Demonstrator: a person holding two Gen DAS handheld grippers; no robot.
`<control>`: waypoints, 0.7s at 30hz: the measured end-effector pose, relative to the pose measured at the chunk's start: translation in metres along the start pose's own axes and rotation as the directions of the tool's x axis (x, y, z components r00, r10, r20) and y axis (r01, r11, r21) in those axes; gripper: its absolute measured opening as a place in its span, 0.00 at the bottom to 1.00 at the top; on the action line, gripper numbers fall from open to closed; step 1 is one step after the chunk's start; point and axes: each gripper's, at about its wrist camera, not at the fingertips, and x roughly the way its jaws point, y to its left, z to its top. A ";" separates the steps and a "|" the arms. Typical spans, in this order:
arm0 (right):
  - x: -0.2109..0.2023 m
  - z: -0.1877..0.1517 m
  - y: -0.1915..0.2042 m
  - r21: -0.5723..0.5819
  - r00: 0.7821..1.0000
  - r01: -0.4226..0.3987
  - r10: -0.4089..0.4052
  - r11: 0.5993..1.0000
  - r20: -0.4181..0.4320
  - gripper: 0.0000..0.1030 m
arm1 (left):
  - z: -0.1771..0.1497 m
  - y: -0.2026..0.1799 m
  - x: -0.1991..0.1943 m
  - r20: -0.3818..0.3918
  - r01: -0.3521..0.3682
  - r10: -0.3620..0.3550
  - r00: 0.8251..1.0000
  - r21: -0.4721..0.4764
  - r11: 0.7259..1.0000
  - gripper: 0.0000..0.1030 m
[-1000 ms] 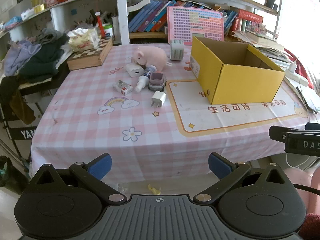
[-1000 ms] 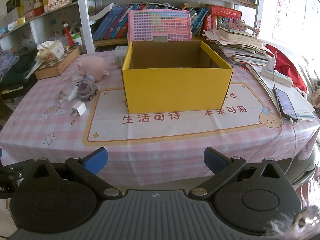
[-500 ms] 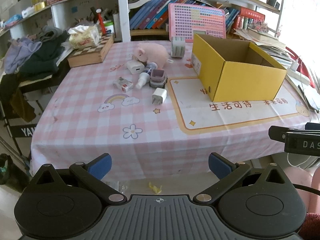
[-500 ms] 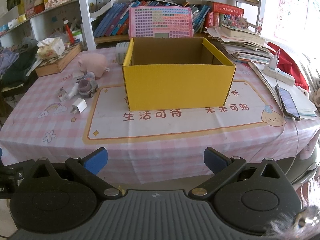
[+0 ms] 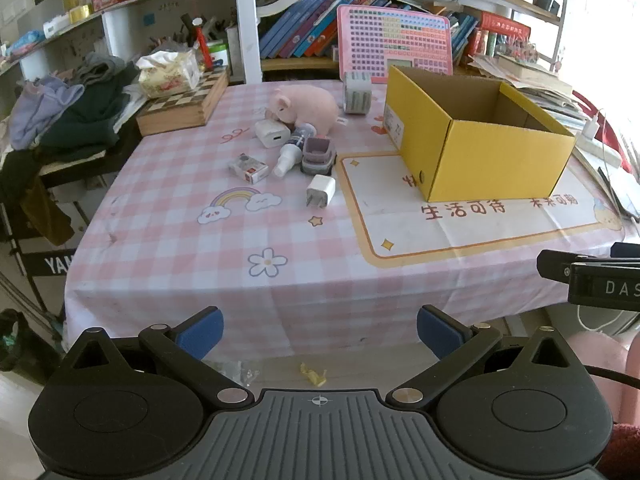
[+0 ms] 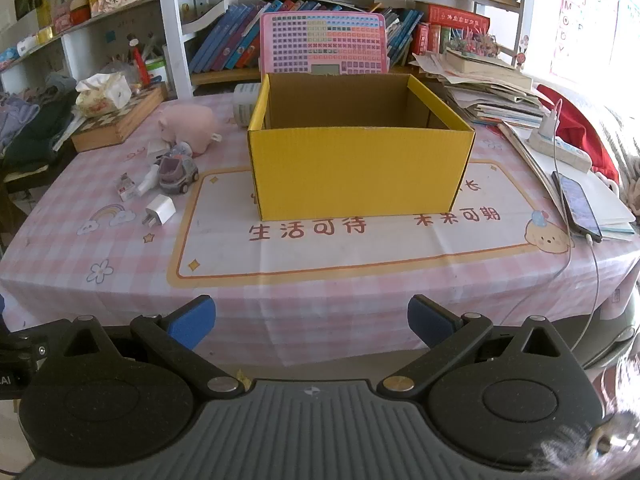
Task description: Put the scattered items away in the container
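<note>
Both grippers are coming closer to the bench [image 5: 168, 264], so nothing is packed yet. The left gripper [image 5: 320, 330] and right gripper [image 6: 311, 321] are holding their fingers wide and empty. The yellow box [image 6: 360, 170] is sitting ahead of the right fingers; the white plug [image 5: 321, 191] and pink pig [image 5: 306, 105] are lying far ahead of the left fingers

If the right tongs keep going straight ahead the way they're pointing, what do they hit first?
Most likely the near wall of the yellow box, which sits dead ahead of the open right tongs. Only bare tablecloth lies between, though depth is hard to judge.
</note>
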 end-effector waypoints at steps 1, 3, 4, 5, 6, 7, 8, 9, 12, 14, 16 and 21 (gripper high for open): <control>0.000 0.000 0.000 0.000 1.000 0.000 0.000 1.000 0.000 1.00 | 0.000 0.000 0.000 0.001 0.001 -0.001 1.000 -0.001 1.000 1.00; 0.000 0.000 0.000 -0.001 1.000 0.000 0.000 1.000 0.000 1.00 | 0.000 0.001 -0.001 0.003 0.004 -0.004 1.000 -0.002 1.000 1.00; 0.000 0.000 0.000 -0.001 1.000 -0.001 0.001 1.000 0.001 1.00 | -0.001 0.002 -0.001 0.002 0.006 -0.006 1.000 -0.003 1.000 1.00; -0.001 0.000 0.000 -0.001 1.000 -0.002 0.002 1.000 0.002 1.00 | -0.001 0.002 -0.001 0.001 0.009 -0.009 1.000 -0.003 1.000 1.00; -0.001 0.000 0.000 -0.001 1.000 -0.004 0.004 1.000 0.003 1.00 | -0.001 0.002 -0.001 0.000 0.016 -0.016 1.000 -0.002 1.000 1.00; -0.001 0.000 0.000 -0.001 1.000 -0.006 0.006 1.000 0.005 1.00 | -0.001 0.002 -0.001 -0.001 0.023 -0.023 1.000 -0.001 1.000 1.00; -0.001 0.000 0.001 0.000 1.000 -0.009 0.009 1.000 0.007 1.00 | -0.001 0.002 -0.001 -0.003 0.029 -0.029 1.000 0.001 1.000 1.00; -0.002 0.000 0.001 0.000 1.000 -0.011 0.011 1.000 0.009 1.00 | -0.001 0.002 -0.001 -0.003 0.032 -0.032 0.999 0.004 0.999 1.00; -0.003 0.000 0.003 -0.006 1.000 -0.007 0.007 1.000 0.013 1.00 | -0.001 0.000 -0.002 0.005 0.032 -0.032 0.999 0.012 0.999 1.00; -0.003 0.001 0.003 -0.008 1.000 -0.007 0.007 1.000 0.015 1.00 | -0.001 0.001 -0.003 0.007 0.027 -0.027 1.000 0.012 1.000 1.00; -0.003 0.001 0.004 -0.009 1.000 -0.005 0.005 1.000 0.014 1.00 | -0.001 0.001 -0.002 0.006 0.022 -0.023 1.000 0.010 1.000 1.00; -0.002 0.000 0.006 -0.010 1.000 -0.003 0.003 1.000 0.006 1.00 | -0.001 0.001 -0.004 0.011 0.030 -0.030 0.999 0.025 0.999 1.00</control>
